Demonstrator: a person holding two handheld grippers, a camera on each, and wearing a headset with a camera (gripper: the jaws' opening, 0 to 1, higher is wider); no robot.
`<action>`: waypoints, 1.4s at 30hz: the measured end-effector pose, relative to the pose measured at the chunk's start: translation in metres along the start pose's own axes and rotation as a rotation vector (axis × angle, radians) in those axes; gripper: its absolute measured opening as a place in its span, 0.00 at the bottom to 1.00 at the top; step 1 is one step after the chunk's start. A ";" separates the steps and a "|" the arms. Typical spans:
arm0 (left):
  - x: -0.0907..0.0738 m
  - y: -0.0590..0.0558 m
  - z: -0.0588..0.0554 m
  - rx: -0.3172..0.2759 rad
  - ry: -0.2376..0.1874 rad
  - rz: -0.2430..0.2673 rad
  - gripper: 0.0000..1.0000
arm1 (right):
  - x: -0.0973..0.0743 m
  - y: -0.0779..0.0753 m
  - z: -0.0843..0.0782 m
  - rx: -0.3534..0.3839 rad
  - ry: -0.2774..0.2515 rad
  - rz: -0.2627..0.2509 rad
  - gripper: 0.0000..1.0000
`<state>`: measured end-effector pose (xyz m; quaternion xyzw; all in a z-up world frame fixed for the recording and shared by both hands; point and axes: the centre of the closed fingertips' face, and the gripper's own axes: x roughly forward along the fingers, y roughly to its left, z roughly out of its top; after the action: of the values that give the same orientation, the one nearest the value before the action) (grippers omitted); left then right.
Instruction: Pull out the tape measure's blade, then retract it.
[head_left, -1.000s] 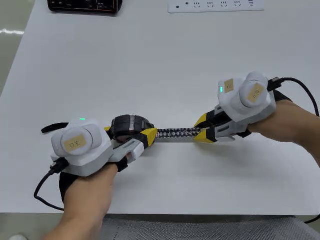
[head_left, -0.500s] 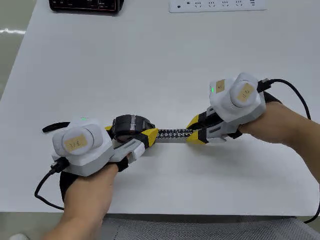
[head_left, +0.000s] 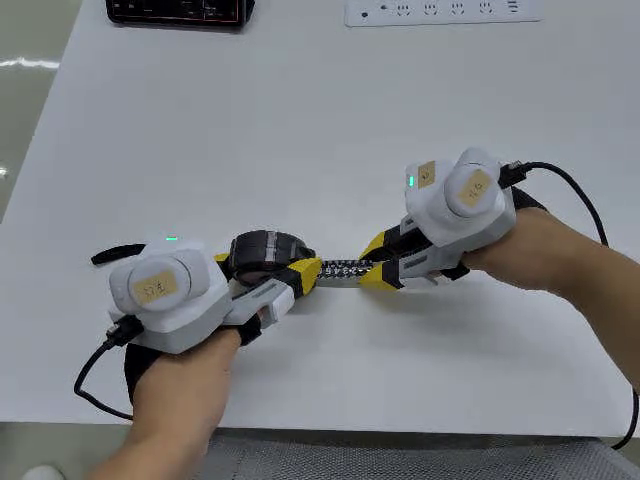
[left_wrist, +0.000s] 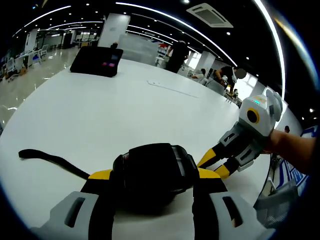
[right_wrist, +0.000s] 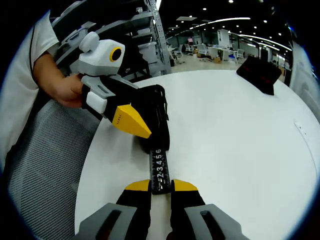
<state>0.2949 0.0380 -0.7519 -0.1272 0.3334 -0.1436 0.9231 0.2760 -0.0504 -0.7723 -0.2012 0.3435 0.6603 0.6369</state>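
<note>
My right gripper (head_left: 375, 273) has neared the tape measure (head_left: 262, 248), pinching its blade (right_wrist: 159, 167) to slow the retraction, while my left gripper (left_wrist: 155, 176) clamps the body steady.

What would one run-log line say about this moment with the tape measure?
left gripper: shut on tape measure | right gripper: shut on blade end | blade: short stretch out | tape measure: resting on table

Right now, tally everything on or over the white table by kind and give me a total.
Tape measure: 1
Grippers: 2, the left gripper and the right gripper
Power strip: 1
Black device: 1
Total: 5
</note>
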 end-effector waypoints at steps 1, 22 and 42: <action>0.000 0.000 0.000 0.000 0.000 -0.001 0.58 | 0.001 0.000 0.001 -0.001 0.001 0.000 0.11; -0.001 0.001 0.000 -0.014 0.000 -0.007 0.58 | 0.014 0.000 0.011 0.023 -0.036 0.013 0.11; -0.001 0.000 -0.001 -0.023 0.016 -0.002 0.57 | 0.026 0.001 0.021 0.021 -0.042 0.005 0.10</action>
<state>0.2936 0.0385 -0.7520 -0.1369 0.3422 -0.1415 0.9188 0.2756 -0.0175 -0.7759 -0.1797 0.3377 0.6623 0.6443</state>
